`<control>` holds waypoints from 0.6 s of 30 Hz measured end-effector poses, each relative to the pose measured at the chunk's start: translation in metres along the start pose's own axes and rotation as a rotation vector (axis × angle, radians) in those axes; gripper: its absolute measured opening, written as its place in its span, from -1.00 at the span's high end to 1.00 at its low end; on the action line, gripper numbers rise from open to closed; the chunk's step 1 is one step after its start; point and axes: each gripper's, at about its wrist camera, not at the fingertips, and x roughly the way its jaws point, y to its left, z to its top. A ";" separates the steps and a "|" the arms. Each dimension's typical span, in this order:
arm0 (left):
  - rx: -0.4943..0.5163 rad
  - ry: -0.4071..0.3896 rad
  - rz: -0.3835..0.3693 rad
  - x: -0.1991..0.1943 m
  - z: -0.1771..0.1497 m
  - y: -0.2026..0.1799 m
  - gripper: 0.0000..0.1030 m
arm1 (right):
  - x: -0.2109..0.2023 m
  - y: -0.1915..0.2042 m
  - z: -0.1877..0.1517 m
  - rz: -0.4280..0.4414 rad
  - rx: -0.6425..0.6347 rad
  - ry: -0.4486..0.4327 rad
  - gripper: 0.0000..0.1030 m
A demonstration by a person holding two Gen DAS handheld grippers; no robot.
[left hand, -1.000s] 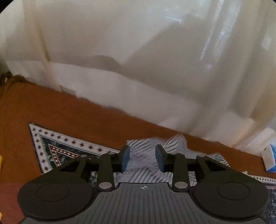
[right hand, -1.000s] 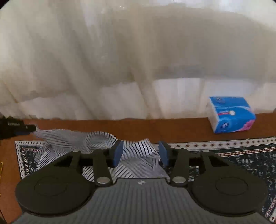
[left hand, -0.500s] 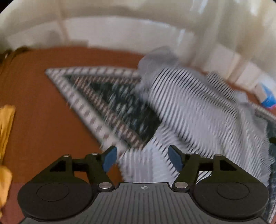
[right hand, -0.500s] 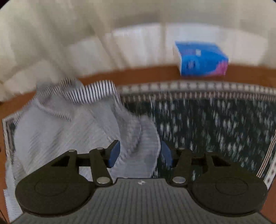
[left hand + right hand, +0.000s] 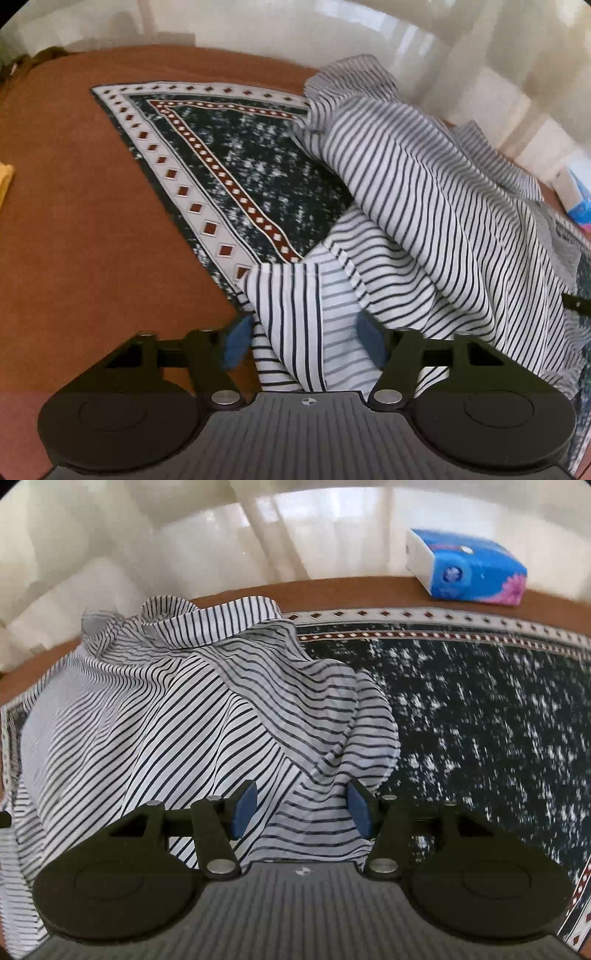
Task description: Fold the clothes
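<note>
Left wrist: left gripper spread wide, blue pads astride a hem of the striped shirt, heaped on a patterned mat over brown cloth. Right wrist: right gripper likewise parted over a shirt fold on the mat, tissue pack beyond.

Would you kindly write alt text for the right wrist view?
The open right gripper straddles the near edge of a rumpled striped shirt lying on a dark patterned mat. A blue tissue pack sits on the brown table beyond, before pale curtains.
</note>
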 end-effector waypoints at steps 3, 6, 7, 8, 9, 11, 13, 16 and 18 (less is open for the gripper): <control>0.018 0.010 0.002 0.000 -0.001 -0.001 0.89 | 0.003 0.005 0.000 -0.021 -0.045 -0.004 0.41; -0.006 -0.019 0.008 -0.013 -0.003 0.004 1.00 | 0.003 0.003 0.006 -0.009 -0.064 0.035 0.95; -0.013 -0.037 0.008 -0.021 -0.004 0.006 1.00 | 0.000 0.000 0.009 0.004 -0.051 0.045 0.95; -0.024 -0.054 0.006 -0.030 -0.004 0.010 1.00 | -0.007 -0.005 0.013 0.002 -0.043 0.029 0.96; -0.038 -0.069 0.002 -0.039 -0.005 0.014 1.00 | -0.014 -0.010 0.018 -0.002 -0.035 0.010 0.96; -0.055 -0.093 0.001 -0.055 -0.008 0.022 1.00 | -0.028 -0.021 0.026 -0.010 -0.016 -0.028 0.96; -0.063 -0.086 -0.004 -0.063 -0.012 0.028 1.00 | -0.040 -0.035 0.038 -0.045 0.007 -0.072 0.96; -0.054 -0.053 -0.017 -0.065 -0.022 0.030 1.00 | -0.040 -0.054 0.056 -0.118 0.033 -0.105 0.96; -0.044 -0.020 -0.032 -0.060 -0.029 0.028 1.00 | -0.031 -0.067 0.063 -0.182 0.055 -0.114 0.96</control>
